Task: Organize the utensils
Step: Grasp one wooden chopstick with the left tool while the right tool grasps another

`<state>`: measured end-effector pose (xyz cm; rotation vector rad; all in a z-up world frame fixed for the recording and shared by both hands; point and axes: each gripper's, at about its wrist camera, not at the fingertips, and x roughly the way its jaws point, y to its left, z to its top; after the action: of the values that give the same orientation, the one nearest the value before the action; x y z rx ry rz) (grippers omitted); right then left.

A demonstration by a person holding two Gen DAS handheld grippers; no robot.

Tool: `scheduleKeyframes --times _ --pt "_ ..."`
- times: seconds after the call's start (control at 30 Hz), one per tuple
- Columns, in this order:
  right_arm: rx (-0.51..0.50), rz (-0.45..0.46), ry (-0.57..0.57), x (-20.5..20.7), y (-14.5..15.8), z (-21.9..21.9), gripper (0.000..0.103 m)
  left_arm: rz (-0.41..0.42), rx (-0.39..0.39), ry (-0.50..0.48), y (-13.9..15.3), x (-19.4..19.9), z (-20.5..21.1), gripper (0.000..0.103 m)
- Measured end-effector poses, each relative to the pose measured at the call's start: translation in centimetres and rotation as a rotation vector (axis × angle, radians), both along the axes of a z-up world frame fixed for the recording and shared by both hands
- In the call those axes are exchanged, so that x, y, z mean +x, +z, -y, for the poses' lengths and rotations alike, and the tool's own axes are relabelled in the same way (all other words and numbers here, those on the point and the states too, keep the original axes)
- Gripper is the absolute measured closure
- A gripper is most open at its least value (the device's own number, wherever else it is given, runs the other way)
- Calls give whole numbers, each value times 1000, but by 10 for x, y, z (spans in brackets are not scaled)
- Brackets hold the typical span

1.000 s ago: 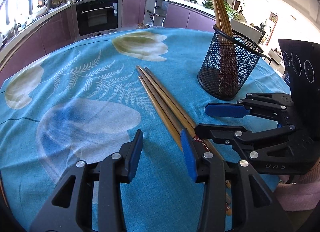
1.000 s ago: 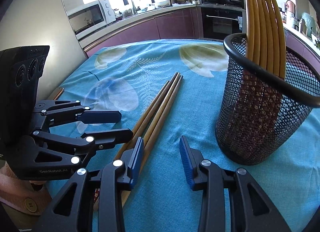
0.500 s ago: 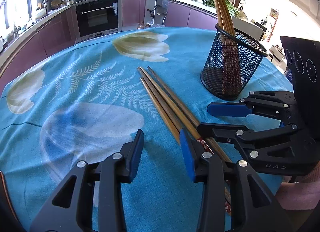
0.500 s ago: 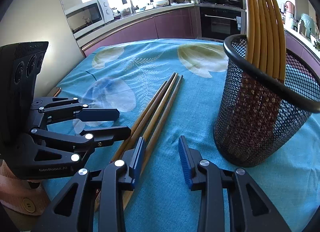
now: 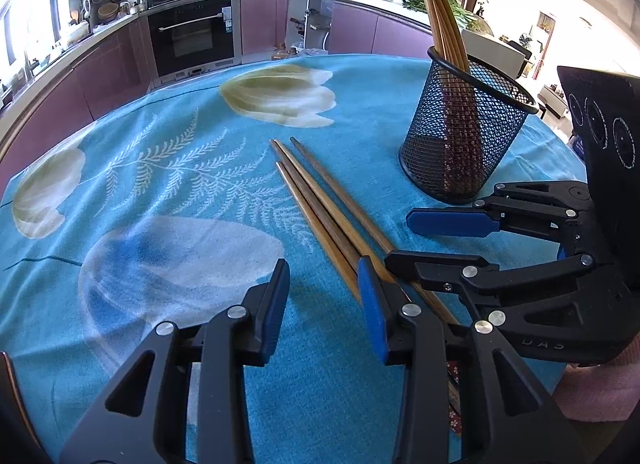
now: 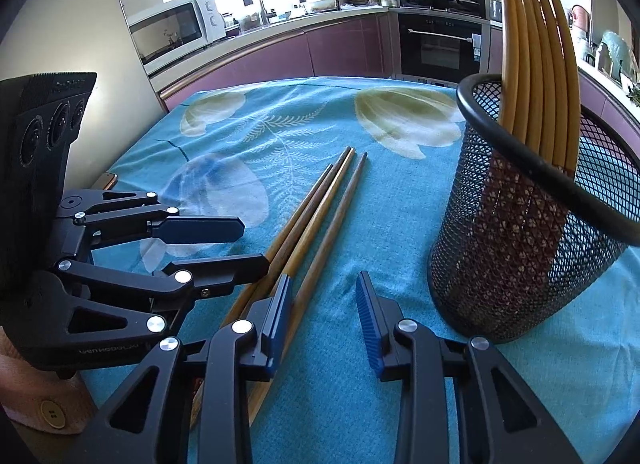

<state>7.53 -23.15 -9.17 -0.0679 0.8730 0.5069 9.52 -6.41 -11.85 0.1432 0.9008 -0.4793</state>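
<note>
Three brown chopsticks [image 5: 320, 207] [image 6: 320, 215] lie side by side on the blue flowered tablecloth, with their near ends under both grippers. A black mesh cup [image 5: 464, 135] [image 6: 520, 244] stands to their right and holds several lighter chopsticks [image 6: 536, 43] upright. My left gripper [image 5: 323, 292] [image 6: 254, 248] is open with only cloth between its pads. Its right finger covers the chopsticks' near ends. My right gripper [image 6: 323, 300] [image 5: 400, 242] is open too, its left finger over the chopsticks and the cup just to its right.
The round table's [image 5: 120, 167] far edge faces purple kitchen cabinets and a black oven [image 5: 192, 35]. A thin, flat object [image 6: 106, 179] lies at the table's left edge. A pink sleeve [image 5: 592, 392] shows behind the right gripper.
My left gripper's jaws have narrowed slightly. Both grippers, the chopsticks and the cup sit where they were.
</note>
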Motion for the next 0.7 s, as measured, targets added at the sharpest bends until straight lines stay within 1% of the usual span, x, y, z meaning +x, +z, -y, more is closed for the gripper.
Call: scheduleKeyframes --times 0.2,0.33,0.37,0.4,0.43,0.5,0.6,0.67,0.7 --pt "-3 0 -2 0 0 -1 72 -1 -1 -10 0 2 2 71" --pt "-3 0 -4 0 0 -1 72 -6 0 -9 0 3 3 71" --pt "-3 -1 -5 1 0 -1 72 -7 6 -2 0 3 4 71" --pt "-3 -2 -6 2 0 -1 72 3 28 9 0 4 6 71" --pt "-2 -2 -8 2 0 -2 73 9 44 14 1 4 8 73" --pt "-1 -4 -9 3 0 -3 73 4 38 5 1 5 9 77" --pt "-3 -4 -10 3 0 -3 72 0 36 6 1 5 6 78" --pt "-2 -4 -12 3 1 -4 73 -13 35 12 -1 6 4 81" --pt "-3 -4 -12 4 1 -5 73 -18 39 16 -2 7 3 84"
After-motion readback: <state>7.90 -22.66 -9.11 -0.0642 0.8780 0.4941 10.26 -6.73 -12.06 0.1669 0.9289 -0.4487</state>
